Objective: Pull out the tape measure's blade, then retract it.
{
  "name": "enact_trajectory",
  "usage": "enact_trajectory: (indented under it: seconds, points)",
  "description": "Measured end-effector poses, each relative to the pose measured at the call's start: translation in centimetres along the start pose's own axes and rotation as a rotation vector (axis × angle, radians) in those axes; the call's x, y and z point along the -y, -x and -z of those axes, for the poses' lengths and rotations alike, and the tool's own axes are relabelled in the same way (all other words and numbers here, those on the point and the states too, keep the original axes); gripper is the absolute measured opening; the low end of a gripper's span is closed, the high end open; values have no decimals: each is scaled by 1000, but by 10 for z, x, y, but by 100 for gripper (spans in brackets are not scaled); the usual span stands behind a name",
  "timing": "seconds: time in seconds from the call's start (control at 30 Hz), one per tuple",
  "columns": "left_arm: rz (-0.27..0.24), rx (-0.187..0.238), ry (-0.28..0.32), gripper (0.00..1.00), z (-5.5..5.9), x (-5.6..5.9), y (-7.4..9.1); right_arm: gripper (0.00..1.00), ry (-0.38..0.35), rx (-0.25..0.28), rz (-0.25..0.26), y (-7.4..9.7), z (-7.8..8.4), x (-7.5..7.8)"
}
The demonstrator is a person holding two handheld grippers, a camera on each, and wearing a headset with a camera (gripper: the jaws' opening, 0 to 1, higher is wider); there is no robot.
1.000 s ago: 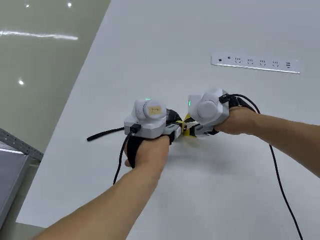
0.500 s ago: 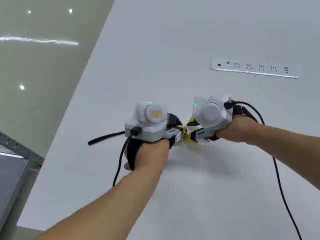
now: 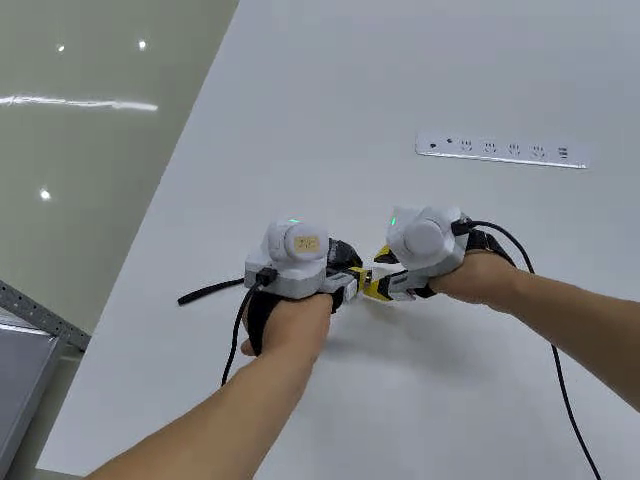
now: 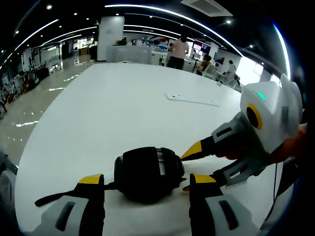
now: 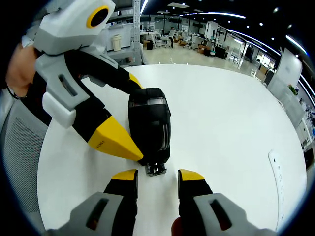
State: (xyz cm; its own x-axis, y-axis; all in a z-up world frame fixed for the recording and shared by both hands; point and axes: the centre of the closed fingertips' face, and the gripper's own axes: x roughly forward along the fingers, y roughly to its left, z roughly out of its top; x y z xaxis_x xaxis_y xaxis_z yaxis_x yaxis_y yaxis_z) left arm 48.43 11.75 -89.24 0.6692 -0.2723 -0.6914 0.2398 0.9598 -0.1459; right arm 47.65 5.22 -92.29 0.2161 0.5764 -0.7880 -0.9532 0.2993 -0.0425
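A black tape measure (image 3: 346, 252) lies on the white table (image 3: 330, 120) between the two grippers. My left gripper (image 4: 146, 179) is shut on the tape measure (image 4: 147, 172), one yellow-tipped jaw on each side of its case. In the right gripper view the case (image 5: 150, 120) points its small metal blade hook (image 5: 156, 169) toward me. My right gripper (image 5: 157, 176) is open, with its tips on either side of the hook and just short of it. From the head view the left gripper (image 3: 345, 275) and right gripper (image 3: 378, 270) meet nose to nose.
A white power strip (image 3: 500, 151) lies flat at the table's far right. A black strap (image 3: 205, 292) trails left from the tape measure. A black cable (image 3: 560, 380) runs back from the right hand. The table's left edge (image 3: 150, 230) drops to a shiny floor.
The head camera has shifted slightly. Both grippers keep the same stance around the tape measure, with no visible pull on the blade.
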Motion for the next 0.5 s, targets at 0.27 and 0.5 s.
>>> enact_trajectory:
  seconds: [0.27, 0.5]
  points:
    - [-2, 6, -22, 70, 1, 0, 6, 38, -68, 32, 52, 12, 0, 0]
    - [-9, 22, -36, 73, 1, -3, 14, 42, -120, 64, 97, 22, -3, -3]
